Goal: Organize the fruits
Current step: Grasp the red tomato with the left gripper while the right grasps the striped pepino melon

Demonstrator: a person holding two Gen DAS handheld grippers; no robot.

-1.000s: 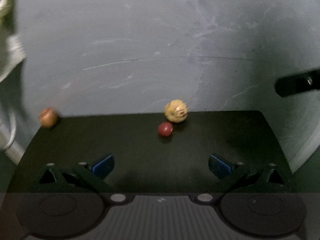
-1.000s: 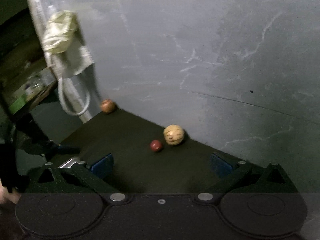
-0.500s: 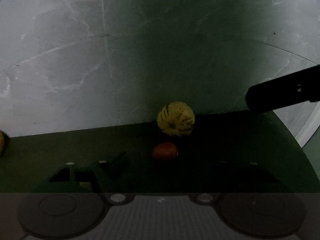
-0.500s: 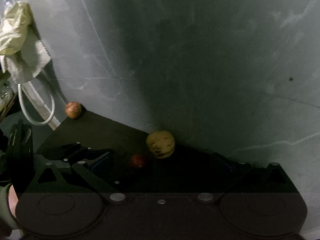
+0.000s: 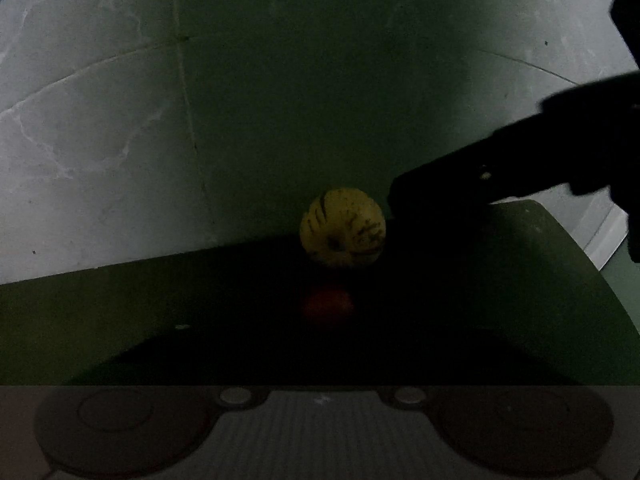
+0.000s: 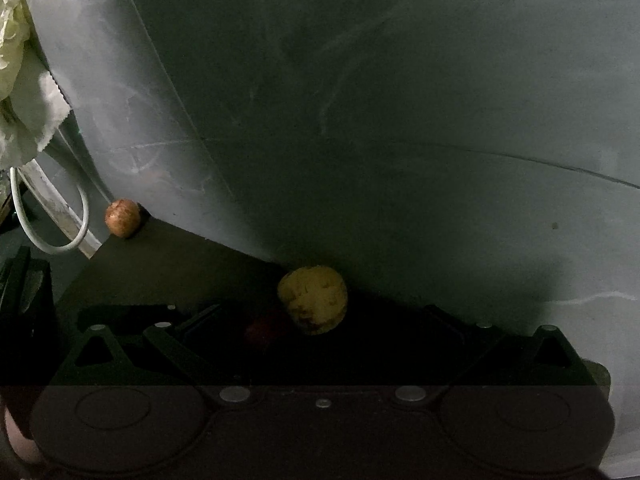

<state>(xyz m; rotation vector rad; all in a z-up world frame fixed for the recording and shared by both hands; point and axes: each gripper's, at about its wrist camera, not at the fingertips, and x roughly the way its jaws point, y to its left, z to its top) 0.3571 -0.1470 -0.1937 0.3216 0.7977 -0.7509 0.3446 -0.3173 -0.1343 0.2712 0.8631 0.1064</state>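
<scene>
A: Left wrist view: where is the fruit?

B: A small red fruit (image 5: 328, 306) lies on the dark surface (image 5: 120, 320), low in the middle of the frame and deep in shadow. Just behind it, against the grey wall (image 5: 120, 120), sits a yellow fruit with dark stripes (image 5: 343, 227).

A: Do they touch?

B: Close together, but too dark to tell.

A: And the left gripper (image 6: 208, 314)?

B: Its fingers have just been closing. In its own view they are lost in the dark. The right wrist view shows it as a black shape at lower left reaching toward the red fruit. I cannot tell whether the fruit is between the fingers or gripped.

A: The right gripper (image 5: 404, 200)?

B: It comes in from the right edge, its tip just beside the yellow fruit. In its own view its fingers are spread wide with nothing gripped, the yellow fruit ahead of the gap.

A: Anything further out?

B: A brown round fruit (image 6: 122, 218) sits at the surface's far left corner, well apart from the others. Beyond it, a white cable loop (image 6: 52, 216) and a pale crumpled cloth (image 6: 20, 80) hang at upper left.
</scene>
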